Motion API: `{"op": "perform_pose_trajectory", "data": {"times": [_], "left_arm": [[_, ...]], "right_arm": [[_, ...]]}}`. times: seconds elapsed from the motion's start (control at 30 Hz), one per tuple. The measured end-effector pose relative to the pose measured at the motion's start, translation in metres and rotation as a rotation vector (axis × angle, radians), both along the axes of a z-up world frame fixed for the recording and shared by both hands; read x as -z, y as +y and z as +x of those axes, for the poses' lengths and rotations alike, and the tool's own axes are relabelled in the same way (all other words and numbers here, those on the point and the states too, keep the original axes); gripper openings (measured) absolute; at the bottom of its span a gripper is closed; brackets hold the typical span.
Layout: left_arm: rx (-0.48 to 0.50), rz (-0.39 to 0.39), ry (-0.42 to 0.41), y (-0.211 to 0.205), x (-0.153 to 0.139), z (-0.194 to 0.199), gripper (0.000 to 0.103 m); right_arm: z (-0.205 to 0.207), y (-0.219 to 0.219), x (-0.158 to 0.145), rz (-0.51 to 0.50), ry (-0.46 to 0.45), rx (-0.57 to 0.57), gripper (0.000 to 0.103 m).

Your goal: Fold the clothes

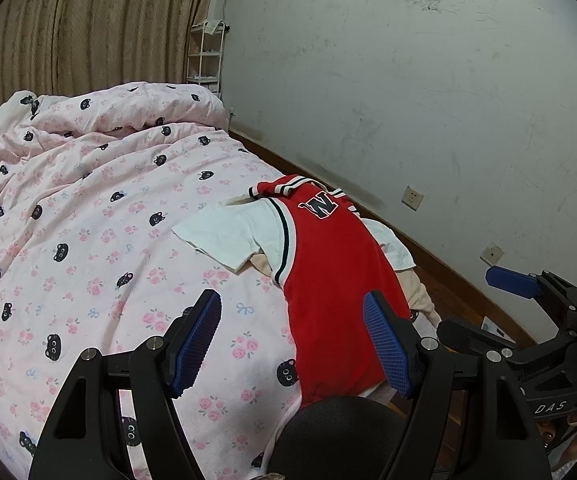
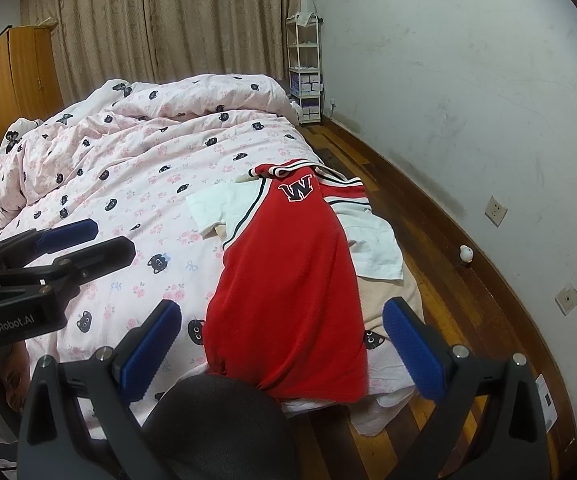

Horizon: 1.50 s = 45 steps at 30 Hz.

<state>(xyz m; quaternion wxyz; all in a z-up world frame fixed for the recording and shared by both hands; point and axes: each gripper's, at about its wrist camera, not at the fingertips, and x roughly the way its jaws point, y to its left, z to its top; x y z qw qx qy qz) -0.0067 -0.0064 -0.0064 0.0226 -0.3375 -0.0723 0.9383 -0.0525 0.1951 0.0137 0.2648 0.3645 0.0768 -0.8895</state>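
Both grippers open above the bed's near edge, nothing held.

I found the left gripper (image 1: 292, 344) with its blue pads spread wide and empty, and the right gripper (image 2: 284, 346) likewise parted, both hovering short of the red jersey (image 2: 288, 280). The jersey, marked with a W and fitted with white sleeves, lay flat along the right side of the pink cat-print duvet (image 2: 136, 184), over a beige garment (image 2: 388, 296). Wooden floor (image 2: 448, 280) ran beside the bed.

Pink cat-print duvet (image 2: 136, 168), beige curtains (image 2: 160, 16), white shelf rack (image 2: 304, 68)
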Motion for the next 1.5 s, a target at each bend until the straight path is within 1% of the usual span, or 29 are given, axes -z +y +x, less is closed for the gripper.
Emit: {"op": "perform_pose_trajectory", "data": {"times": [0.33, 0.53, 0.6, 0.73, 0.8, 0.93, 1.1, 1.3, 1.37, 1.43, 1.47, 1.5], "left_arm": [[0.001, 0.017, -0.028, -0.013, 0.015, -0.015, 0.069], [0.028, 0.016, -0.065, -0.021, 0.033, -0.041, 0.069], [0.028, 0.027, -0.083, -0.026, 0.041, -0.053, 0.069], [0.015, 0.097, -0.082, -0.041, 0.057, -0.075, 0.069], [0.000, 0.148, -0.087, -0.052, 0.065, -0.088, 0.069], [-0.050, 0.254, -0.124, -0.072, 0.081, -0.108, 0.068], [-0.096, 0.309, -0.148, -0.086, 0.093, -0.126, 0.068], [-0.143, 0.428, -0.175, -0.094, 0.113, -0.143, 0.067], [-0.166, 0.467, -0.173, -0.097, 0.119, -0.146, 0.066], [-0.183, 0.486, -0.172, -0.099, 0.121, -0.148, 0.066], [-0.192, 0.495, -0.171, -0.101, 0.122, -0.150, 0.060], [-0.200, 0.505, -0.171, -0.102, 0.124, -0.151, 0.049]], "right_arm": [[-0.010, -0.009, 0.025, 0.006, -0.052, -0.013, 0.102], [-0.018, -0.011, 0.042, 0.004, -0.088, -0.015, 0.102], [-0.020, -0.012, 0.046, 0.006, -0.097, -0.015, 0.102], [-0.025, -0.012, 0.054, 0.001, -0.117, -0.015, 0.102], [-0.027, -0.012, 0.058, 0.000, -0.126, -0.015, 0.102], [-0.031, -0.010, 0.064, 0.003, -0.141, -0.012, 0.102], [-0.038, -0.005, 0.073, -0.001, -0.165, -0.001, 0.102], [-0.043, -0.003, 0.079, -0.001, -0.179, 0.004, 0.102], [-0.045, -0.002, 0.080, -0.001, -0.182, 0.006, 0.102], [-0.046, -0.002, 0.081, -0.002, -0.186, 0.006, 0.102], [-0.047, -0.001, 0.082, -0.002, -0.187, 0.006, 0.102], [-0.048, -0.001, 0.082, -0.002, -0.189, 0.006, 0.102]]}}
